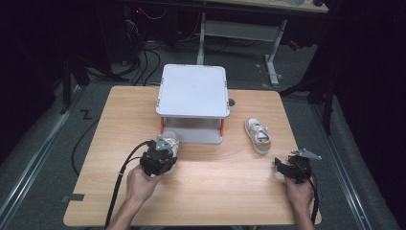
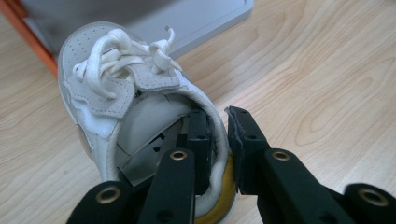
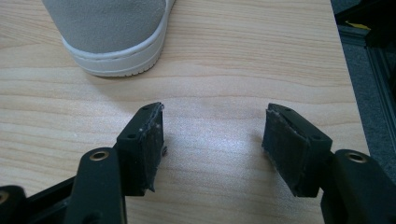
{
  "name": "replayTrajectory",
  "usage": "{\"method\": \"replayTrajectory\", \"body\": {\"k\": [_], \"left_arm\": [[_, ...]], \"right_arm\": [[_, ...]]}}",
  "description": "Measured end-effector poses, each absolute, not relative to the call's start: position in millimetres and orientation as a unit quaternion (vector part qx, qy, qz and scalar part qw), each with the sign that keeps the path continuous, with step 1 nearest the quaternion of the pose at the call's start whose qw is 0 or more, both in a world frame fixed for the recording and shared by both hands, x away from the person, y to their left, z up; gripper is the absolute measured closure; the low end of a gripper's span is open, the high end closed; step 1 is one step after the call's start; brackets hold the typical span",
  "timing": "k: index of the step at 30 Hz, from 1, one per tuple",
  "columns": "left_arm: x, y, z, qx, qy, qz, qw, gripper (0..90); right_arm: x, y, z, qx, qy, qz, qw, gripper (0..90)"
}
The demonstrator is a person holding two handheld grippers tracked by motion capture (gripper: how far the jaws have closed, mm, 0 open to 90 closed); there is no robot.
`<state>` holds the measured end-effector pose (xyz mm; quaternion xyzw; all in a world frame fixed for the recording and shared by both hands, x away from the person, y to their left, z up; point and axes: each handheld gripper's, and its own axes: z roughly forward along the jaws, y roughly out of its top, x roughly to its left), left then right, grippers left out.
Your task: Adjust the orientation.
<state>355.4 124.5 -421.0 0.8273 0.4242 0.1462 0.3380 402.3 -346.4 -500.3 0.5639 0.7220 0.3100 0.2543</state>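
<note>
Left gripper: it pinches the heel wall of a white sneaker, one jaw inside, one outside.
White sneaker: just in front of the grey two-level stand.
Right gripper: jaws wide apart, nothing between them.
Second sneaker: right of the stand, on the wooden table.

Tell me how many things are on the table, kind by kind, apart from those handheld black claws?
Shoes: 2 – the held shoe clamped at its heel collar by the left gripper, and the free shoe ahead of the open right gripper.
Shelf stands: 1 – the grey two-level rack.
Total: 3
</note>
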Motion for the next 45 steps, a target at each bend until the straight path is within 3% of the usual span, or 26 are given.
{"method": "replayTrajectory", "body": {"k": [26, 38, 42, 45], "left_arm": [[350.3, 52.7, -437.9, 0.845, 0.393, 0.106, 0.347, 79.3], [353.4, 37.8, -445.8, 0.846, 0.4, 0.106, 0.336, 78.3], [353.7, 35.8, -448.2, 0.85, 0.395, 0.098, 0.334, 75.8], [352.9, 35.0, -449.7, 0.849, 0.395, 0.087, 0.339, 68.0]], "right_arm": [[402.3, -346.8, -500.4, 0.563, 0.723, 0.31, 0.255, 38.3], [402.3, -346.7, -500.4, 0.563, 0.723, 0.31, 0.254, 38.0], [402.3, -346.8, -500.4, 0.562, 0.723, 0.31, 0.254, 38.0], [402.2, -346.6, -500.4, 0.563, 0.723, 0.31, 0.254, 38.0]]}}
